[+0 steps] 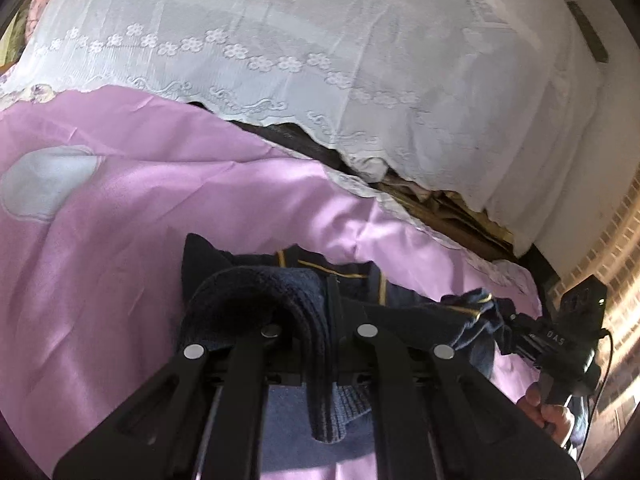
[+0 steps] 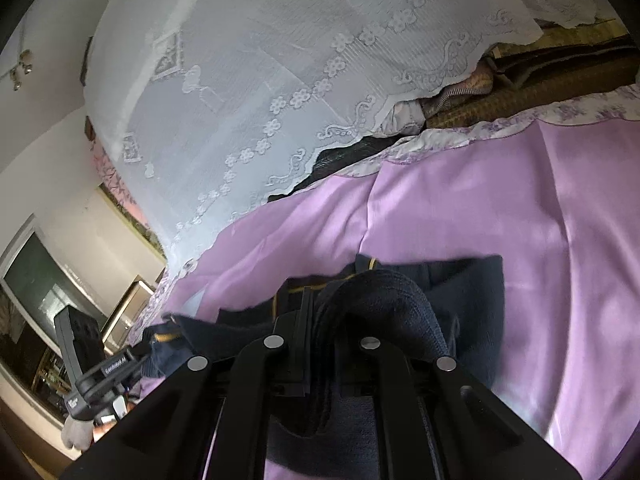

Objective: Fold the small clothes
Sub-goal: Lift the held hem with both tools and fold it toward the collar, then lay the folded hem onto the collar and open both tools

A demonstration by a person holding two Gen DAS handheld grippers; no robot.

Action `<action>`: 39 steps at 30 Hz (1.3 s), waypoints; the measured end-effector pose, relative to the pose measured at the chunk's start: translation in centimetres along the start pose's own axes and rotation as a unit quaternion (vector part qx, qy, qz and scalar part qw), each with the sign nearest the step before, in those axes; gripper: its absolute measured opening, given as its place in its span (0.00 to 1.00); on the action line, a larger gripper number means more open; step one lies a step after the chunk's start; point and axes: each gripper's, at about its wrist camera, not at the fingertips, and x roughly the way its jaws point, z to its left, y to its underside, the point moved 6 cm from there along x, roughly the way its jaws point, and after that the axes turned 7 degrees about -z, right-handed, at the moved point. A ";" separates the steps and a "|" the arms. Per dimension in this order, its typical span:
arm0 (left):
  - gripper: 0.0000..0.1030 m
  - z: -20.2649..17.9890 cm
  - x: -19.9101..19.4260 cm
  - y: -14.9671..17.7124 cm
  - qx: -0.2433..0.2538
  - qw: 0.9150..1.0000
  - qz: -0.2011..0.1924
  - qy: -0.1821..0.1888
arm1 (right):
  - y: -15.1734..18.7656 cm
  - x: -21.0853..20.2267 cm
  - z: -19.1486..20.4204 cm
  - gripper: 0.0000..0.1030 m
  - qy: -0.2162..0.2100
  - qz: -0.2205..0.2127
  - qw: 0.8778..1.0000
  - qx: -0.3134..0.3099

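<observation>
Over pink sheet [image 1: 120, 240], both jaws pinch navy garment [image 1: 256, 292].

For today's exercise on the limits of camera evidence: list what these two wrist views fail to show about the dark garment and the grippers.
- Left wrist view: the left gripper fingertips are buried in the navy garment.
- Right wrist view: the right gripper fingertips are likewise wrapped in cloth.
- Both views: the garment's kind and full shape are unclear, bunched and cut off behind the gripper frames.
- What lies under the white lace cloth is covered.

garment [image 1: 256, 292]: navy knit, gold trim | state: bunched, edge pinched up | location: on pink sheet [image 1: 120, 240]
</observation>
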 end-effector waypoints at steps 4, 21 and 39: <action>0.06 1.7 2.5 0.4 -0.023 1.000 0.019 -0.010 | -0.1 3.1 -1.4 0.08 0.011 0.016 1.000 0.021; 0.32 3.1 4.5 2.0 -0.026 0.998 0.049 -0.032 | 1.8 4.3 -4.6 0.60 0.011 0.033 0.996 0.084; 0.67 0.4 6.7 2.5 0.055 0.995 0.044 -0.069 | 1.8 7.7 0.0 0.60 0.000 0.050 0.999 -0.010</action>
